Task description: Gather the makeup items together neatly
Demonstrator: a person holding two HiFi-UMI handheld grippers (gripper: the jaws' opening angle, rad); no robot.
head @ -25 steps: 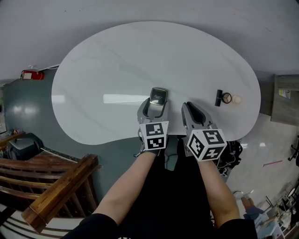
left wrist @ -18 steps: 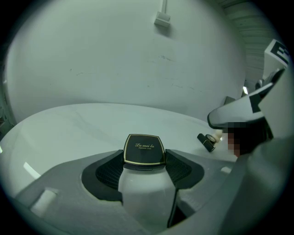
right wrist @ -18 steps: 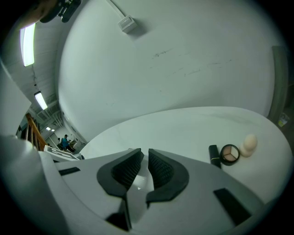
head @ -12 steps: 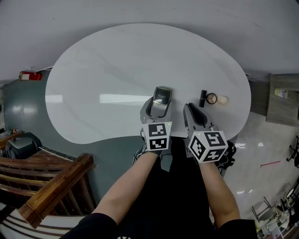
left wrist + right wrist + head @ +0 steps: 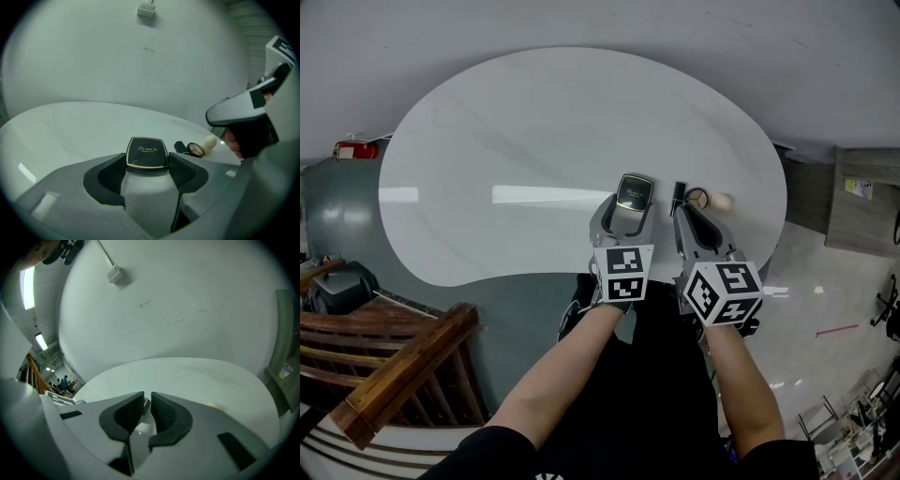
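My left gripper (image 5: pixel 626 214) is shut on a frosted white bottle with a black, gold-trimmed cap (image 5: pixel 634 191) and holds it over the front of the white table (image 5: pixel 534 141). In the left gripper view the bottle (image 5: pixel 147 152) sits between the jaws. Just to its right lie a black tube (image 5: pixel 679 195), a round compact (image 5: pixel 697 198) and a beige sponge (image 5: pixel 721 201); the left gripper view also shows the tube (image 5: pixel 179 146), the compact (image 5: pixel 195 149) and the sponge (image 5: pixel 209 142). My right gripper (image 5: pixel 684 214) is right behind the tube. Its jaws (image 5: pixel 146 409) stand nearly together and hold nothing.
The table's rounded front edge runs under both grippers, with its right edge past the sponge. A grey cabinet (image 5: pixel 862 197) stands to the right. A wooden railing (image 5: pixel 403 375) and a red extinguisher (image 5: pixel 356 150) are on the left. A plain wall rises behind the table.
Both grippers have moved right along the table's front, the left one carrying the bottle. The tube, compact and sponge now lie much closer to them.
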